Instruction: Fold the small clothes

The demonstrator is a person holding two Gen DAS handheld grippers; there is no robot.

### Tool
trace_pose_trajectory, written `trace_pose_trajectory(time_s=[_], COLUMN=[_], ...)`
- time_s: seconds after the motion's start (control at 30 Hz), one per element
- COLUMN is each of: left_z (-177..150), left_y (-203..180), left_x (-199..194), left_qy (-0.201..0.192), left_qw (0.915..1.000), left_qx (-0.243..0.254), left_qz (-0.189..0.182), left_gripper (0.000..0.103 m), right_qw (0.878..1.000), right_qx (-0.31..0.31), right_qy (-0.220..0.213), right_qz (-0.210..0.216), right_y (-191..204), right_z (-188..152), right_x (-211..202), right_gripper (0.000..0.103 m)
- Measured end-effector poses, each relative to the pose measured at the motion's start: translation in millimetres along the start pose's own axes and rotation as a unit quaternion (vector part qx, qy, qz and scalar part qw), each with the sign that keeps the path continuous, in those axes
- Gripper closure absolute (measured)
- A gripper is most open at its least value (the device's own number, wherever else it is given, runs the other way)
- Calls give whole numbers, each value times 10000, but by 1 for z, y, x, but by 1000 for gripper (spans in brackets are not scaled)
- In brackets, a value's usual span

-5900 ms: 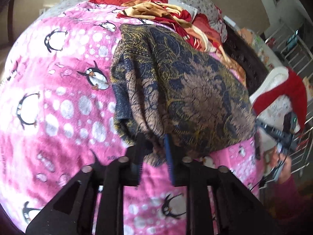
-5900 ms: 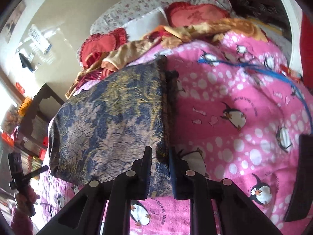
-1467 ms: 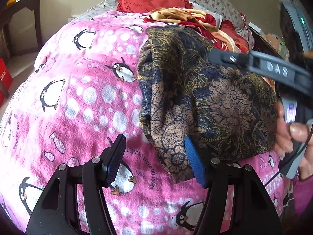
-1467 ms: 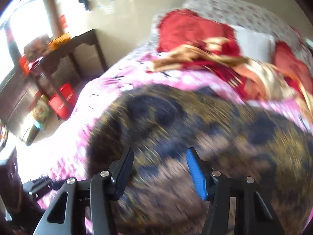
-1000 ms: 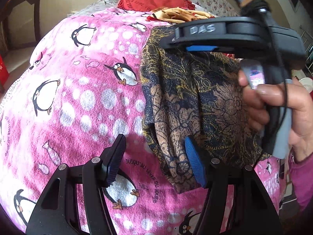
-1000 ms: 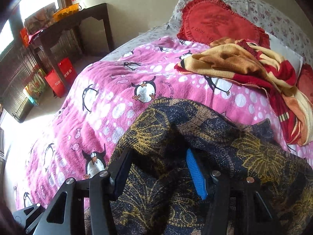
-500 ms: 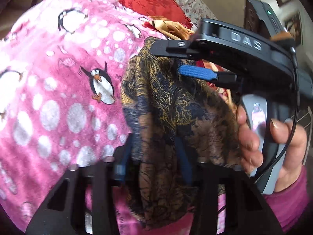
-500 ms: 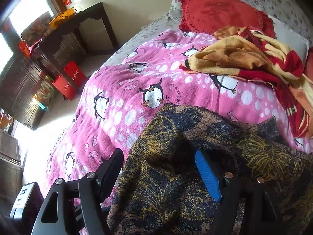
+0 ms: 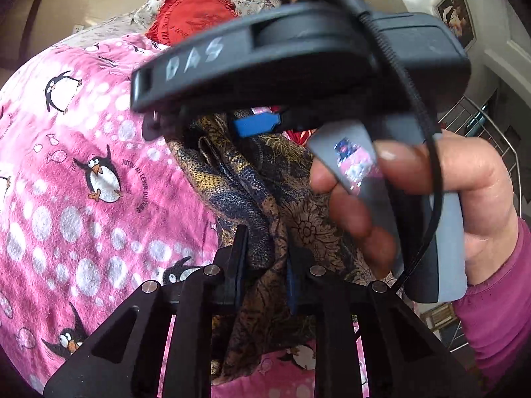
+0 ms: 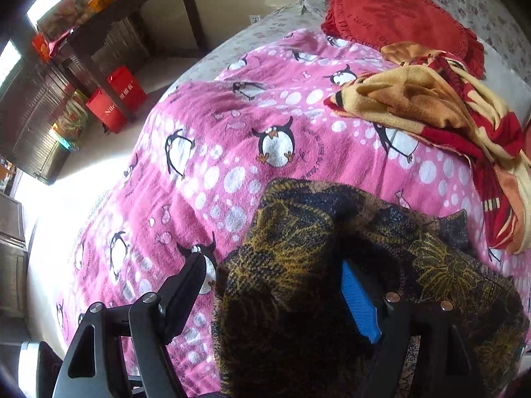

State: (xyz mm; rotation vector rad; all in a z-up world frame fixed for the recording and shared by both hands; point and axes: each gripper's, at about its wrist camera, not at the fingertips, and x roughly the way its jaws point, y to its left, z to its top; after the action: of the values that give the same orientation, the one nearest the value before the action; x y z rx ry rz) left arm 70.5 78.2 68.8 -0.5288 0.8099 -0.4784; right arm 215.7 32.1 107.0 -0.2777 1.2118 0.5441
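Left tool now clamped on the patterned cloth, lifted off the pink penguin blanket, right tool spread wide, cloth at six o'clock, red cushion at one o'clock

Garment: dark navy fabric with gold-brown floral print, bunched and creased, one fold lifted off the pink penguin blanket, remainder heaped on it toward the blanket's near edge.
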Motion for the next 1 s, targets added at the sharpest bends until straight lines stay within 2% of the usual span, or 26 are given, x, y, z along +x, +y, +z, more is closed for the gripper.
trace_pose_trajectory(time_s=[0.03,0.1,0.13,0.17,0.23,0.27,0.4,0.6,0.7,0.83,1.0], left_z=[0,-1,-2,-1,-9,-8,2,16,16,7,-12], left_y=[-2,-9,-14,-17,-29,-36,-68,-145,-182,-231,-257], left_x=[1,3,4,4,-1,-1,3,24,46,89,125], left_qy=[15,42,51,67,66,69,137,429,602,880,1338], left_qw=[10000,10000,9999,9999,9999,9997,9982,9906,9857,9788,9732], left_qx=[7,35,57,77,148,218,540,1111,1327,1600,1643], left_qz=[26,64,79,56,6,-34,-232,-669,-842,-929,-893], left_gripper=[85,85,85,85,85,85,85,85,85,85,84], right_qw=[9998,9994,9992,9992,9992,9984,9928,9842,9786,9713,9641], right_qx=[-44,-160,-225,-231,49,144,408,788,1057,1501,1983], right_qy=[141,163,96,-32,-377,-543,-1096,-1557,-1758,-1843,-1751], right_qz=[-118,-265,-321,-334,-157,-38,260,283,179,-6,-215], right_y=[1,-1,-2,-5,-20,-28,-58,-109,-146,-199,-253], right_z=[-3,-10,-14,-18,-29,-34,-57,-92,-122,-162,-204], right_x=[5,11,11,7,-10,-20,-62,-120,-147,-164,-156], right_gripper=[25,27,40,63,81,84,86,87,87,87,87])
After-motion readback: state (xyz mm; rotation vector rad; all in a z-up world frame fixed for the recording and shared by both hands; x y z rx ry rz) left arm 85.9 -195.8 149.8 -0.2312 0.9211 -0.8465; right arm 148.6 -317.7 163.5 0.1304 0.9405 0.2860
